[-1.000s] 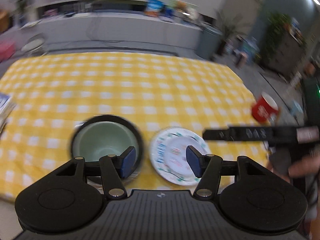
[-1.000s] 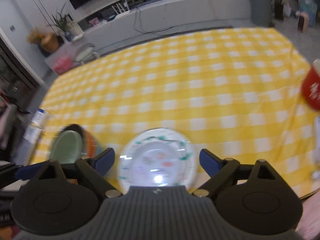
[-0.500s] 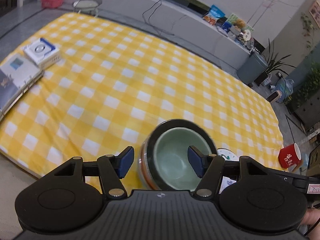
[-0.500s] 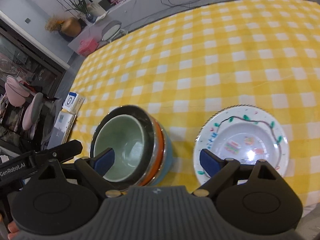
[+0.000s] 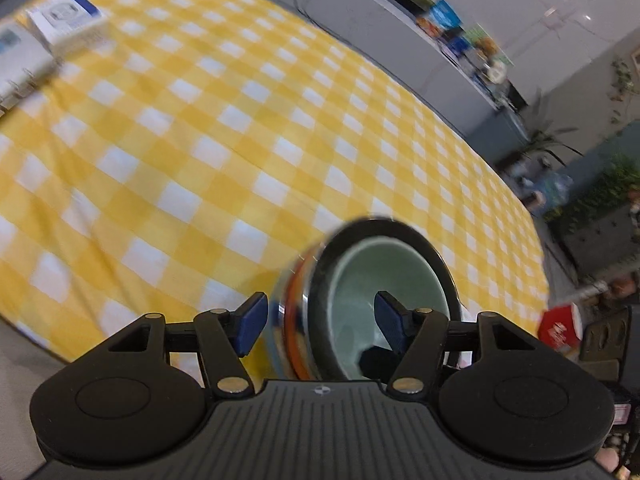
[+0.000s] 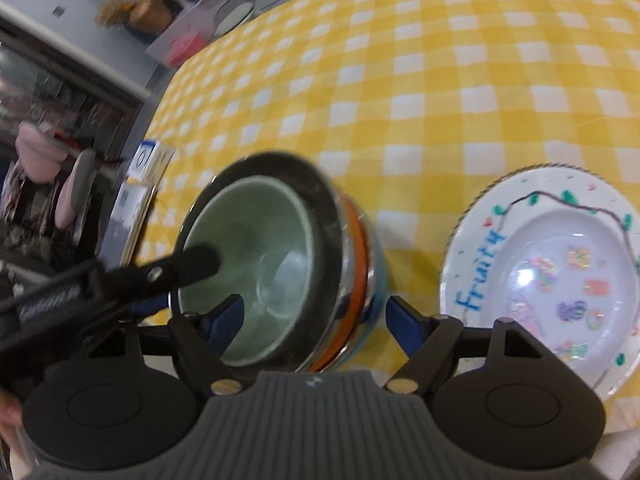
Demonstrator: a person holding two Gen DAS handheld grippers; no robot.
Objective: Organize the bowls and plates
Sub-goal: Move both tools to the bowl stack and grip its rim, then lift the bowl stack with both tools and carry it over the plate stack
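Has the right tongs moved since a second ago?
Yes. The right tongs, then framing the plate, now straddle the bowl stack's right wall.

2 close downward views, shared bowl stack (image 5: 380,292)

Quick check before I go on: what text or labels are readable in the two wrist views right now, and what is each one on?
"Fruity", blue handwriting on the rim of the white plate.
Light lettering on the left gripper's black body: too blurred to read.
White print on the red cup: too blurred.
Blue-and-white box and booklets at the table edge: print too small and blurred.
Packets on the counter: unreadable.
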